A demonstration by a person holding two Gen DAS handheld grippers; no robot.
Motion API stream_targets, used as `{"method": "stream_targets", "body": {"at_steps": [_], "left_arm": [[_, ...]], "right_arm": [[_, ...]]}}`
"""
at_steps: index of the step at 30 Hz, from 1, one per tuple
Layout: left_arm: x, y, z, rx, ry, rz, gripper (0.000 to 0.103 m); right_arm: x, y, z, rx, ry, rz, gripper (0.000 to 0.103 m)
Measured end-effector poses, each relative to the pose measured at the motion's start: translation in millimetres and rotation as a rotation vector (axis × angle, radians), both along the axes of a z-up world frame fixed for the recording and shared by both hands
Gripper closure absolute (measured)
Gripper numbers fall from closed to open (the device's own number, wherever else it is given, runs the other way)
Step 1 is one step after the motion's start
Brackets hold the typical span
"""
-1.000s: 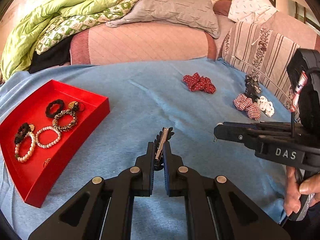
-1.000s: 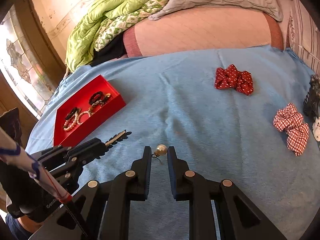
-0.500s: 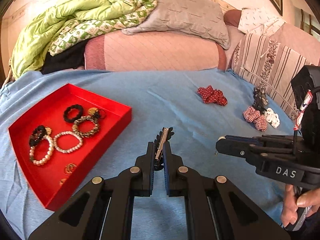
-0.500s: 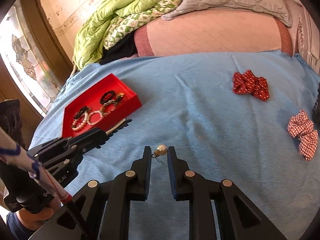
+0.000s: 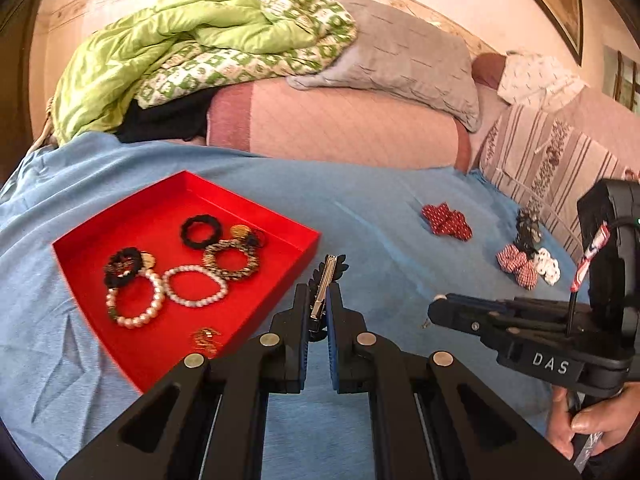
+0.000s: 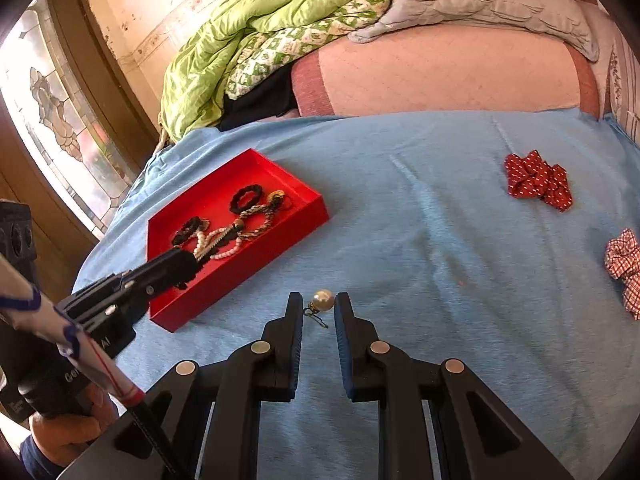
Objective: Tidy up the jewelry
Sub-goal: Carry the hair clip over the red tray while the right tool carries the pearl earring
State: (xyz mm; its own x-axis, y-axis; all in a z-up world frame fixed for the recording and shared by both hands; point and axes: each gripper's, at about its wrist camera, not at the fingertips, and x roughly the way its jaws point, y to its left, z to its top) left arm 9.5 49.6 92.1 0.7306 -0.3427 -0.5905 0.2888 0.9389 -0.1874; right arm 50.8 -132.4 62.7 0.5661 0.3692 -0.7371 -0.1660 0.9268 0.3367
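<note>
Silver metal with black leaf trim — hair clip pinched upright between the nearly closed jaws of the left gripper, held above the near right rim of the red tray. Inside the tray: two pearl bracelets, a black hair tie, a braided bangle, small gold pieces. Further right, pearl earring clamped between the narrowly parted jaws of the right gripper, hook dangling — hanging over the blue sheet. Far right on the sheet: red dotted scrunchie, checked scrunchie. Beyond, green quilt, grey pillow.
</note>
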Motion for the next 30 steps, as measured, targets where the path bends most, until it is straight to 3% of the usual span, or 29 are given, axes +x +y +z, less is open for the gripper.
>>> {"method": "stream_targets", "body": {"at_steps": [7, 13, 22, 30], "left_arm": [[7.3, 45.1, 2.0, -0.039, 0.008, 0.083, 0.095], [22.2, 81.9, -11.1, -0.07, 0.066, 0.174, 0.095], [27.8, 87.7, -27.1, -0.035, 0.12, 0.194, 0.095], [31.7, 89.4, -35.0, -0.02, 0.155, 0.208, 0.095]], "right_arm": [[7.5, 22.5, 6.5, 0.035, 0.008, 0.039, 0.086], [30.9, 41.7, 7.8, 0.091, 0.038, 0.063, 0.086], [79.2, 79.5, 2.2, 0.136, 0.092, 0.113, 0.086], [100.5, 107.8, -13.4, 0.109, 0.15, 0.15, 0.086]]}}
